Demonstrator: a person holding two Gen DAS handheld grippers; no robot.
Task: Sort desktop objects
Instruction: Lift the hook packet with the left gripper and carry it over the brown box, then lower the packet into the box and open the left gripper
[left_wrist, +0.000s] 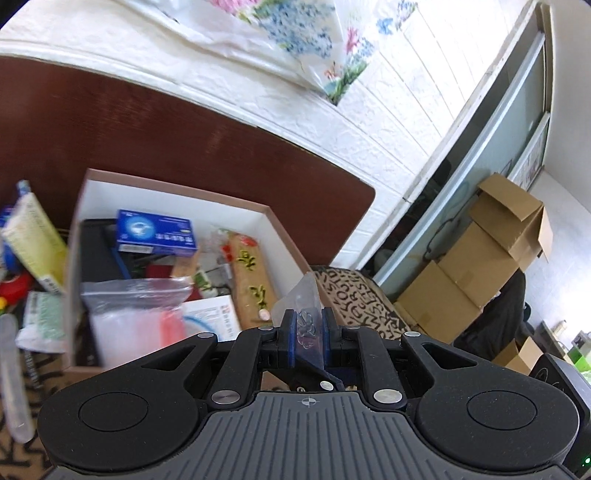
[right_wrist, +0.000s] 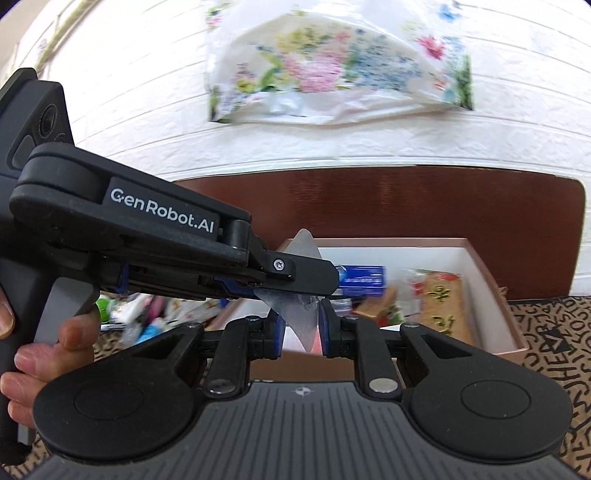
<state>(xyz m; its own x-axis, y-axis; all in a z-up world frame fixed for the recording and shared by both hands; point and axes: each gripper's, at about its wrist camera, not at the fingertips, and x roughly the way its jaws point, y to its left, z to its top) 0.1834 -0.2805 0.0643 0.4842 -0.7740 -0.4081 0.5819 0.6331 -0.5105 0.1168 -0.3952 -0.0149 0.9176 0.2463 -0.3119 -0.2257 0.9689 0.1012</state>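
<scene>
While both hand-held tools meet above the near edge of the white-lined, brown-rimmed cardboard box (right_wrist: 491, 280), a small clear plastic sachet (right_wrist: 301, 317) with tiny transparent pieces inside hangs between them, its long axis running roughly upright. The left tool (left_wrist: 306, 326), reaching in from the left in the right wrist view, is clamped tight on the sachet; the right tool (right_wrist: 300, 330) is nearly closed around its lower corner, though whether its pads press is unclear. Just beyond and below the sachet lies the box interior, already crowded with a blue carton (left_wrist: 155, 232) and a zip bag (left_wrist: 136, 317), so the drop likely goes forward and down.
</scene>
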